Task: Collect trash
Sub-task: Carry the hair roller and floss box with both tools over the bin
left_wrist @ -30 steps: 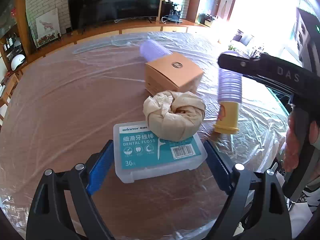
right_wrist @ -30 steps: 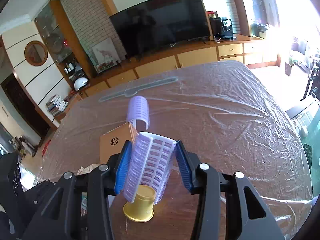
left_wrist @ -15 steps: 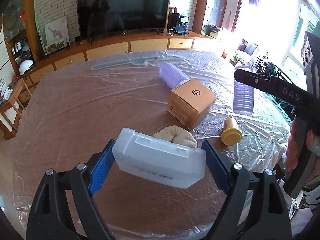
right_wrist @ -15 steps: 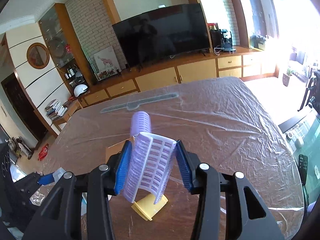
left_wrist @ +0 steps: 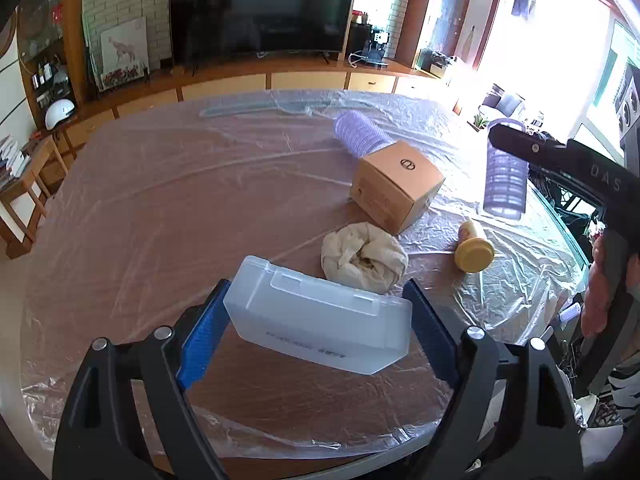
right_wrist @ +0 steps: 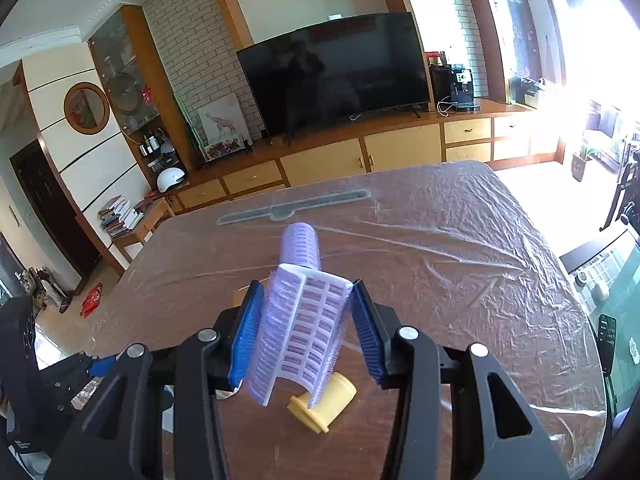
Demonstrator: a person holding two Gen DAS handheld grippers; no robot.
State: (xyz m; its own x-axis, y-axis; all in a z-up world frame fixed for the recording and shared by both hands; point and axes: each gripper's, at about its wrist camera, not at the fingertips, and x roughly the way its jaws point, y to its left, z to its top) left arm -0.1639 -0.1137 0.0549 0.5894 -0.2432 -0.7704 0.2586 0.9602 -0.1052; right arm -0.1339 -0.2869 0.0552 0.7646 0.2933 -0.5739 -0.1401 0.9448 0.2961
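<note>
My left gripper [left_wrist: 318, 322] is shut on a clear plastic dental floss box [left_wrist: 320, 326], held tilted above the table with its edge toward the camera. My right gripper [right_wrist: 307, 326] is shut on a purple hair roller [right_wrist: 302, 332], lifted off the table; that roller [left_wrist: 505, 172] also shows at the right of the left wrist view. On the plastic-covered table [left_wrist: 160, 208] lie a crumpled beige paper wad [left_wrist: 364, 258], a yellow cap-like piece [left_wrist: 473, 251] on its side, a brown cardboard box [left_wrist: 398, 190] and a second purple roller [left_wrist: 358, 133] behind it.
A person's hand [left_wrist: 600, 292] holds the right gripper's handle at the right edge. Beyond the table stand a TV [left_wrist: 260, 10] on a long wooden cabinet, a side table with books [right_wrist: 120, 212] at the left, and bright windows at the right.
The left gripper has lifted the floss box off the table and tipped it up; the paper wad slid off it onto the table. The right gripper raised the roller off the yellow piece, which toppled over.
</note>
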